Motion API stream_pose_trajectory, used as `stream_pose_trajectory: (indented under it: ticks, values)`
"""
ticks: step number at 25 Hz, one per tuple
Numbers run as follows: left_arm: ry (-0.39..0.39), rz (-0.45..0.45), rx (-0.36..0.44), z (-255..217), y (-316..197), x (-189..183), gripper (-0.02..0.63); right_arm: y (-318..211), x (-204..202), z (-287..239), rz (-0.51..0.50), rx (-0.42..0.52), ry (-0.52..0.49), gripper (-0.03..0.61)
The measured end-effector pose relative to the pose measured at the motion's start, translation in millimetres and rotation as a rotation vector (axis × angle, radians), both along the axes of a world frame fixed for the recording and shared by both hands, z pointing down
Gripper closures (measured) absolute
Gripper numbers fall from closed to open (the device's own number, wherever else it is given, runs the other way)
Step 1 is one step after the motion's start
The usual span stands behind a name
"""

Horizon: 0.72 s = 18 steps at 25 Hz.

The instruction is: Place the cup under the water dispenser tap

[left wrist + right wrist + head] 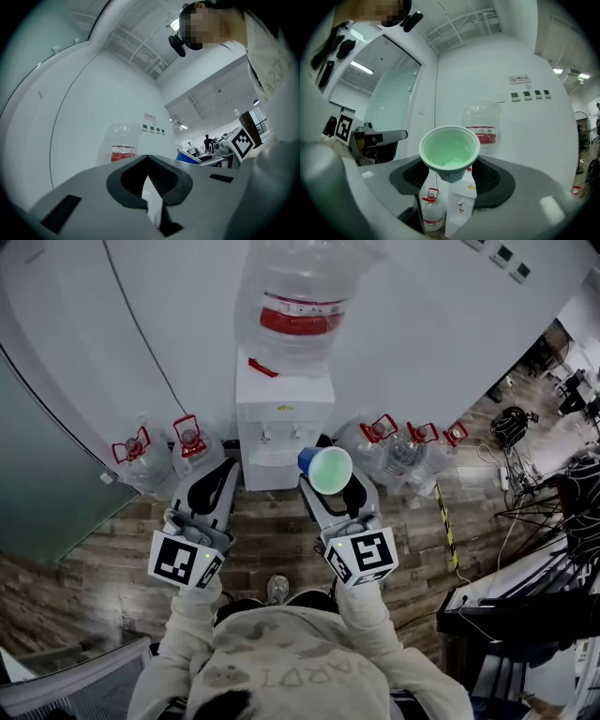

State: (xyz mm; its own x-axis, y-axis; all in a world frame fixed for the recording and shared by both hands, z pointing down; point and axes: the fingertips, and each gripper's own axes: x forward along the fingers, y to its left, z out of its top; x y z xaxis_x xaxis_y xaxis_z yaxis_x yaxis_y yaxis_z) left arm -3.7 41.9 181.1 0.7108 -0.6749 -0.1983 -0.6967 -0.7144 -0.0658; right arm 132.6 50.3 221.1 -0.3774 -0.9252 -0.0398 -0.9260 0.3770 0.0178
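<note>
Overhead, right tongs (332, 486) grip one cup (326, 468) (green inside); left tongs (223, 471) closed, empty; one dispenser (284, 418).

A water dispenser (284, 423) is stood on the wood-plank floor (272, 535); 2 red-handled bottles (192, 451) are set left of it, 3 similar jugs (405, 454) right.

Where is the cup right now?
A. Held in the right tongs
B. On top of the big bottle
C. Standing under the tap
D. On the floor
A: the cup is pinched at its base by the right tongs, held up in front of the water dispenser and not yet under its taps.
</note>
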Motion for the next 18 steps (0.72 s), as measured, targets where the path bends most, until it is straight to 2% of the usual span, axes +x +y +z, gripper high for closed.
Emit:
stream_pose_trajectory:
  ticks: [7, 18]
  values:
    - [-0.001, -0.042, -0.007, 4.1, -24.4, 9.7, 0.609, -30.7, 10.9, 9.3, -0.041, -0.024, 0.013, 0.283]
    - [-0.011, -0.070, -0.041, 22.4, -67.8, -5.3, 0.609, -83.4, -3.8, 49.4, -0.067, -0.112, 0.019, 0.283]
